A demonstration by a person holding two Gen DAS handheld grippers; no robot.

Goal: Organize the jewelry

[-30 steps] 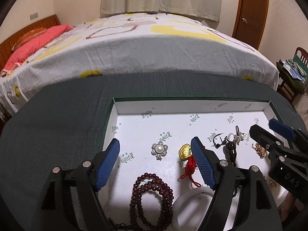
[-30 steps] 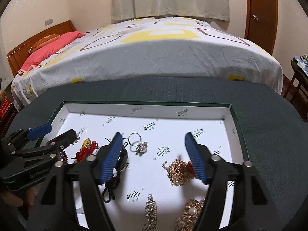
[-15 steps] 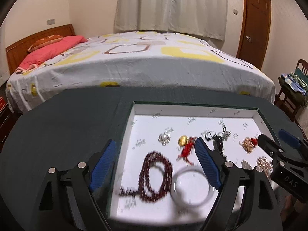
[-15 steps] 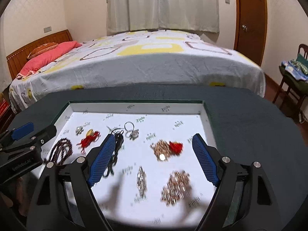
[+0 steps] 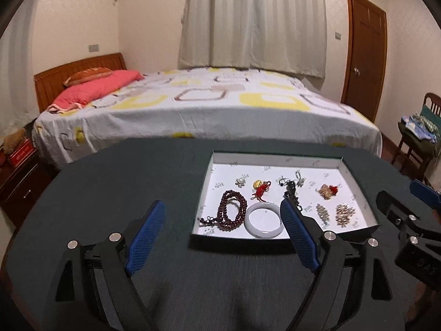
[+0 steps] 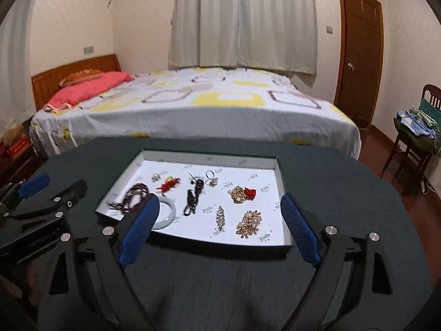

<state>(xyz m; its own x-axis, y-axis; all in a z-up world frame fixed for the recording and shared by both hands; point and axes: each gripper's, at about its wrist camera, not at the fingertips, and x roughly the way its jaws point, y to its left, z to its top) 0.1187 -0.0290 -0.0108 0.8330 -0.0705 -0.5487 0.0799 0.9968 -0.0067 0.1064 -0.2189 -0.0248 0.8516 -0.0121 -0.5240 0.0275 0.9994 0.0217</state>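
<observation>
Both grippers, left point(image 5: 223, 215) and right point(image 6: 219, 209), now back from the tray point(image 6: 284, 182), jaws wide, empty.

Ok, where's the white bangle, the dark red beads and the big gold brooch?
white bangle point(image 5: 264, 221), left wrist view, on its near-left rim.
dark red beads point(image 5: 231, 212), left wrist view, on the middle of the coiled loops.
big gold brooch point(image 6: 248, 223), right wrist view, on its centre.

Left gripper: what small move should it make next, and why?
Probably forward toward the tray: the left gripper is open and empty, short of the tray, where the beads and bangle lie nearest.
</observation>
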